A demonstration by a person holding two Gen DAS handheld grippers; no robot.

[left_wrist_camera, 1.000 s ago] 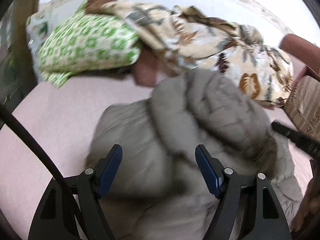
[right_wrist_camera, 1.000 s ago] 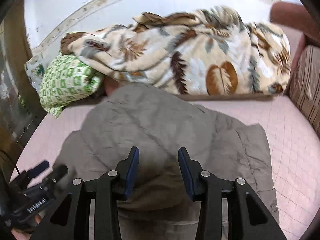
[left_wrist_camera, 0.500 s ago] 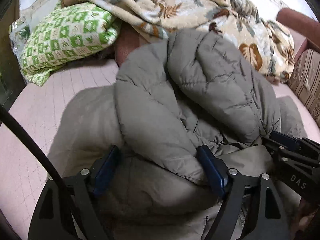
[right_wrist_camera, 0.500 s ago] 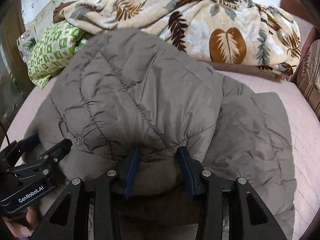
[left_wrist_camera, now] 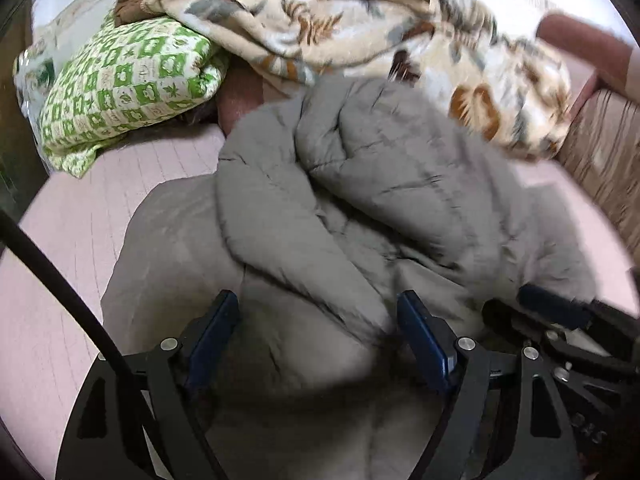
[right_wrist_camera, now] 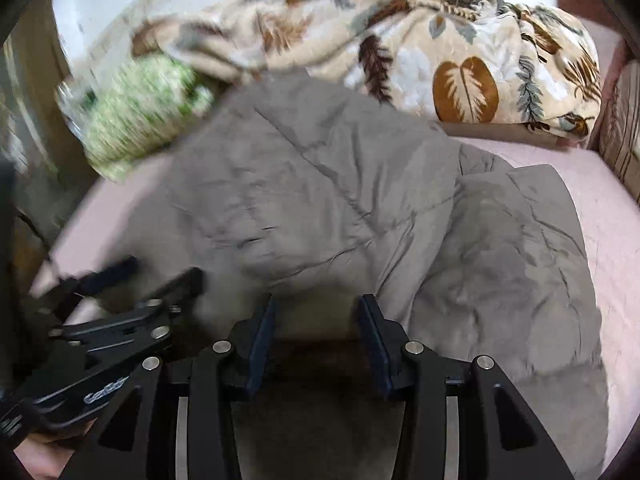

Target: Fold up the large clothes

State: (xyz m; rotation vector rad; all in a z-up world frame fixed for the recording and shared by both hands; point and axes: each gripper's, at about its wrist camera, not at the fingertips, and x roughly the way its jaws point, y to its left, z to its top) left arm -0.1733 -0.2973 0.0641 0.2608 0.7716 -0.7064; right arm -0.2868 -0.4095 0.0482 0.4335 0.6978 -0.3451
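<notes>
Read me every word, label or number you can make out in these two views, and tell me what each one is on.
"Ge...": white lettering on the black body of the left tool, seen in the right wrist view; the rest is blurred.
Pale letters on the body of the right tool, at the lower right of the left wrist view: upside down and too blurred to read.
No readable text on the grey jacket, leaf blanket or green pillow.
</notes>
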